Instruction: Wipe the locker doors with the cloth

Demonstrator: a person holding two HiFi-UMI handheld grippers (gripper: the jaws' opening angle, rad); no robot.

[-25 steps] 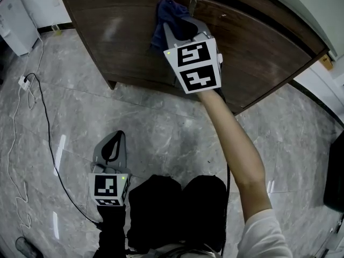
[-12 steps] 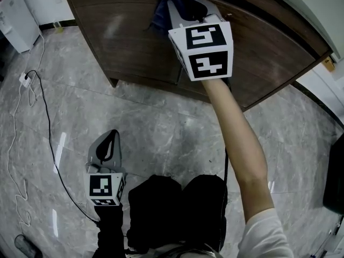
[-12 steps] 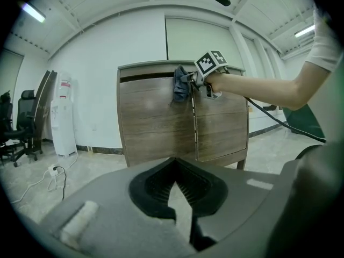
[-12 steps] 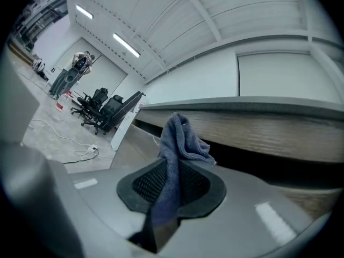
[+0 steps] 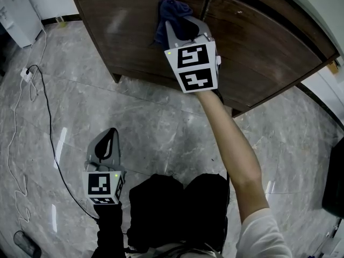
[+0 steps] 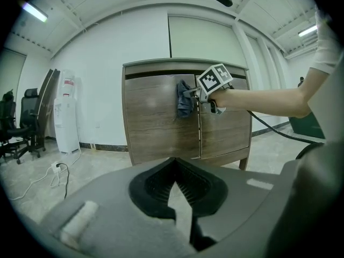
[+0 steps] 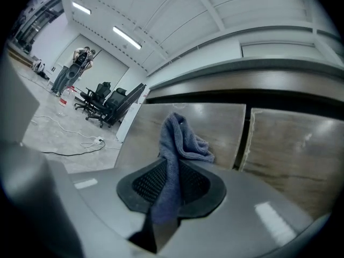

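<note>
Blue cloth [image 7: 180, 138] clamped in right gripper [image 7: 173, 171] jaws, loose bunch out front against left locker door [image 7: 215, 122], upper part, just beside centre seam [image 7: 243, 136]. Fabric leads so it does the rubbing, not the plastic. Left gripper [image 6: 174, 165] jaws together, empty, parked low over floor [image 5: 161, 128], clear of the work.

The grey marble floor [image 5: 161, 128] bears the wooden locker [image 5: 129, 31], a trailing black cable [image 5: 50, 133] and a white power strip [image 5: 24, 74].
</note>
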